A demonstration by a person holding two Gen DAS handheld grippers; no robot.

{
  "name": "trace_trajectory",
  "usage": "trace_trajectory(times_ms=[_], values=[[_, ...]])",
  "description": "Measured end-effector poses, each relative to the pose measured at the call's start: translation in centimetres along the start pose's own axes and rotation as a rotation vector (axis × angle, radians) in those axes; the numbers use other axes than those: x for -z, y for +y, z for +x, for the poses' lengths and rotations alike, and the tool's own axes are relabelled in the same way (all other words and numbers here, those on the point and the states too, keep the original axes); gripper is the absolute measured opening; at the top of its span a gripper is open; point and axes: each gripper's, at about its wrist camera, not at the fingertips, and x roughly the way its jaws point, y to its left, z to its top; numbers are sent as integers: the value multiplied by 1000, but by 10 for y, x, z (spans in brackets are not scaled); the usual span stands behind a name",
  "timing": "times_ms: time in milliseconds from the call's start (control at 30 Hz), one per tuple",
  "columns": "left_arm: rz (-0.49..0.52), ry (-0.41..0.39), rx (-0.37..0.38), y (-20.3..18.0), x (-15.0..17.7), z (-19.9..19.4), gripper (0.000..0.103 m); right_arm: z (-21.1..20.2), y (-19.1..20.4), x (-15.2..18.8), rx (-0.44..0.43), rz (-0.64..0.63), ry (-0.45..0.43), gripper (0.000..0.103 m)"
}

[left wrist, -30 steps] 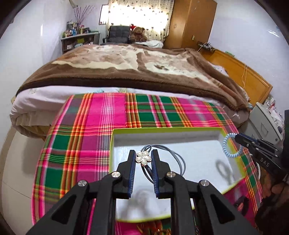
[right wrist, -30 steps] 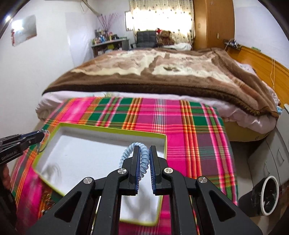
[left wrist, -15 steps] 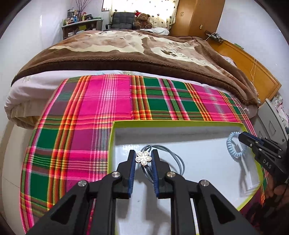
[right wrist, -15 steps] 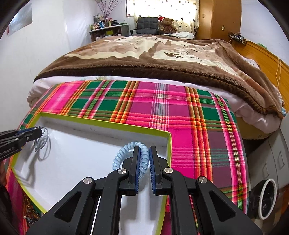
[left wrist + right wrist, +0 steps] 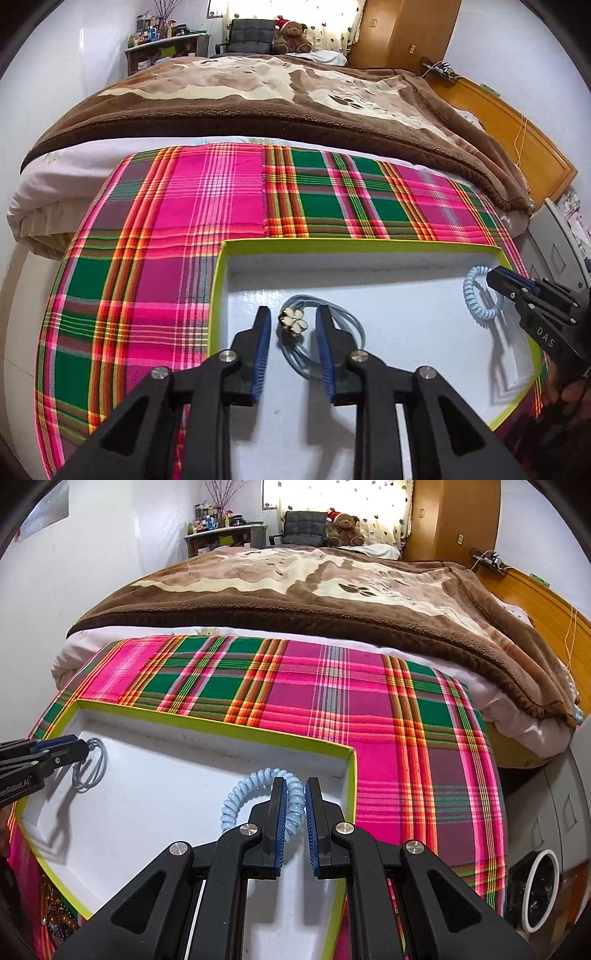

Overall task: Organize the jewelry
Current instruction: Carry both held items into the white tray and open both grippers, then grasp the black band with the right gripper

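A white tray with a lime-green rim [image 5: 354, 244] [image 5: 221, 728] lies on the plaid cloth. My left gripper [image 5: 291, 316] is open over the tray; a grey-blue cord hair tie with a white flower charm [image 5: 294, 319] lies on the tray floor between its fingers. It also shows in the right wrist view [image 5: 92, 766] at the left gripper's tips [image 5: 83, 751]. My right gripper [image 5: 294, 799] is shut on a light-blue spiral coil band [image 5: 255, 790], low in the tray's right corner. The band [image 5: 476, 295] and right gripper [image 5: 495, 277] show at right in the left wrist view.
The pink and green plaid cloth [image 5: 207, 206] covers the table in front of a bed with a brown blanket [image 5: 280, 96]. Beaded jewelry [image 5: 55, 915] lies on the cloth beside the tray's near left edge. A grey cabinet [image 5: 554, 812] stands to the right.
My left gripper has opened and let the flower hair tie drop onto the tray floor. Both grippers have come lower into the tray. The right still holds the coil band.
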Motion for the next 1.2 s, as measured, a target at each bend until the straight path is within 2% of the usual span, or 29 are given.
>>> trace_trajectory(times_ms=[267,400,600,833,1200], values=[[-6,2,4,-3,1,-3,39,-1,-5,0,-4,31,-3,19],[-25,-16,7,0,2,-13,44,-7,-6,1,-18,40,-20,38],[-38,-77,50,0,10,-45,48,-37,-5,6,-50,32,-77,38],[-38,-107,95,-4,29,-78,50,-82,-9,26,-79,49,-133,38],[-41,-138,106,-5,70,-109,51,-115,-19,76,-67,58,-108,38]])
